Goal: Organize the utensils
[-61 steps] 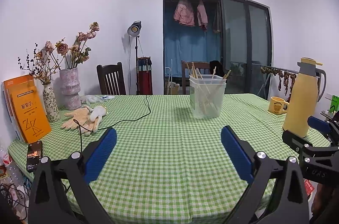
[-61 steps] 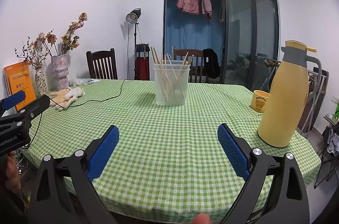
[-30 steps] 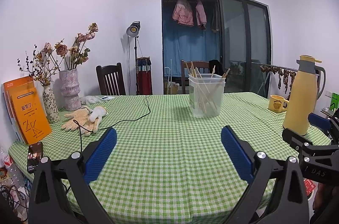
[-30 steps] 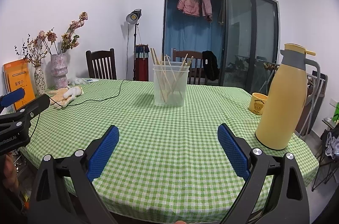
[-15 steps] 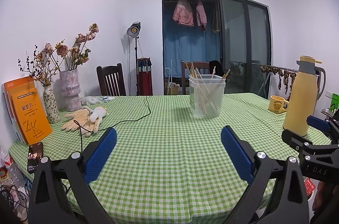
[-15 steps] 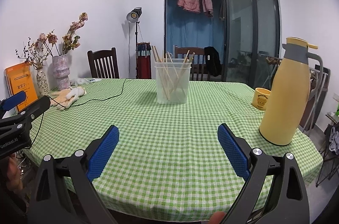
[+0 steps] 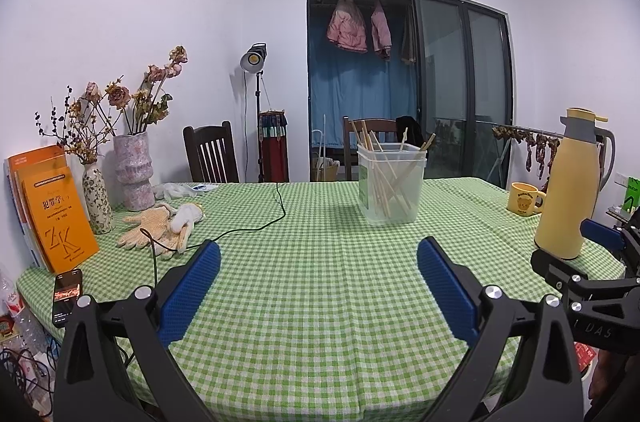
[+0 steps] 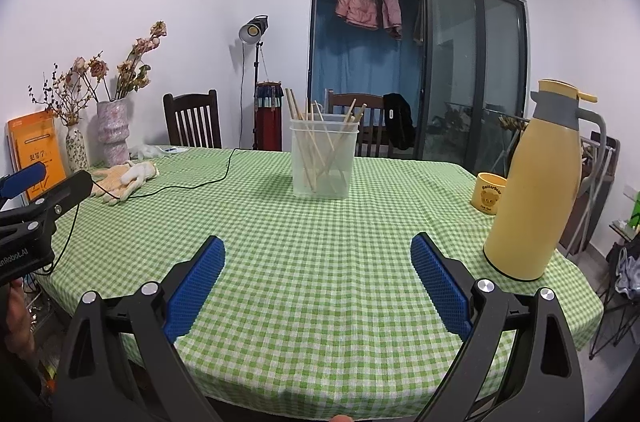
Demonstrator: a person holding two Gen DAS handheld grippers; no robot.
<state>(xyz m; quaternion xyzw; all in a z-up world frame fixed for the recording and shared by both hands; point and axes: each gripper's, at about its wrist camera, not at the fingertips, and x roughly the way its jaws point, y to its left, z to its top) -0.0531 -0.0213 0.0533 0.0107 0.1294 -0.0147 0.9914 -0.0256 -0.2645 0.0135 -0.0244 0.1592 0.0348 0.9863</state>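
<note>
Table draped in a green-and-white checked cloth [image 7: 320, 302] is filling both wrist views. Left gripper [image 7: 319, 258] is hovering over the near edge, its blue-padded black fingers [image 7: 192, 286] standing wide apart with nothing between them. Right gripper [image 8: 318, 254] is hanging likewise above the near edge, its blue-padded fingers [image 8: 438, 286] spread wide and gripping nothing. Clear square plastic container [image 7: 391, 188] is standing upright on the cloth toward the far side, well apart from both grippers; thin wooden chopsticks [image 7: 380, 178] are leaning inside it at mixed angles, tips poking above the rim. Tall yellow thermos jug with grey top [image 8: 534, 190] is standing near the table's right edge, and a small yellow bear-printed mug [image 8: 489, 198] is sitting just beside it on its far side. Pale knitted gloves [image 7: 160, 228] are lying at the left with a thin black cable [image 7: 256, 226] trailing across the cloth past them. Two vases of dried flowers [image 7: 120, 174], upright orange books [image 7: 52, 210] and a dark phone [image 7: 67, 296] are lining the left edge.
</note>
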